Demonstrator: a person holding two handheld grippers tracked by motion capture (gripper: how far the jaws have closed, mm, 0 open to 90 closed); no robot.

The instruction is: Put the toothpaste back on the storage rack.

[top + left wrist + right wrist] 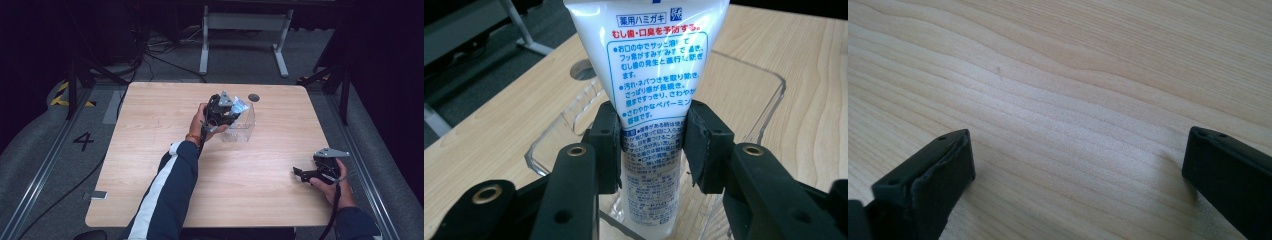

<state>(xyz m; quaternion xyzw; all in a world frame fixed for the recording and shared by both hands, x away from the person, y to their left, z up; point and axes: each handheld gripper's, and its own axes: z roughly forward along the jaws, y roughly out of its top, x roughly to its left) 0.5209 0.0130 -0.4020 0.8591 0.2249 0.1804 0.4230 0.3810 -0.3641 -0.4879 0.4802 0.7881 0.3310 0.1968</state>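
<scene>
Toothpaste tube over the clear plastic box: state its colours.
White plastic toothpaste tube with blue and red Japanese print, clearest in the left gripper view.

The tube (651,75) is glossy white plastic, the bin (769,100) clear smooth plastic, the tabletop (1073,75) pale matt wood grain, and the pads (704,145) matt black.

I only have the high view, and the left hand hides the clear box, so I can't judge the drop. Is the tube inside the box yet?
Observer: Partly. In the left gripper view, the tube has its narrow end down inside the clear box, and its wide end is above the rim.
Operator: Do the pads have it?
Observer: Yes. The left gripper has both pads against the tube's sides, about midway along it.
Operator: And the right gripper, is it open?
Observer: The right gripper stands wide open, with only bare table between its jaws.
</scene>
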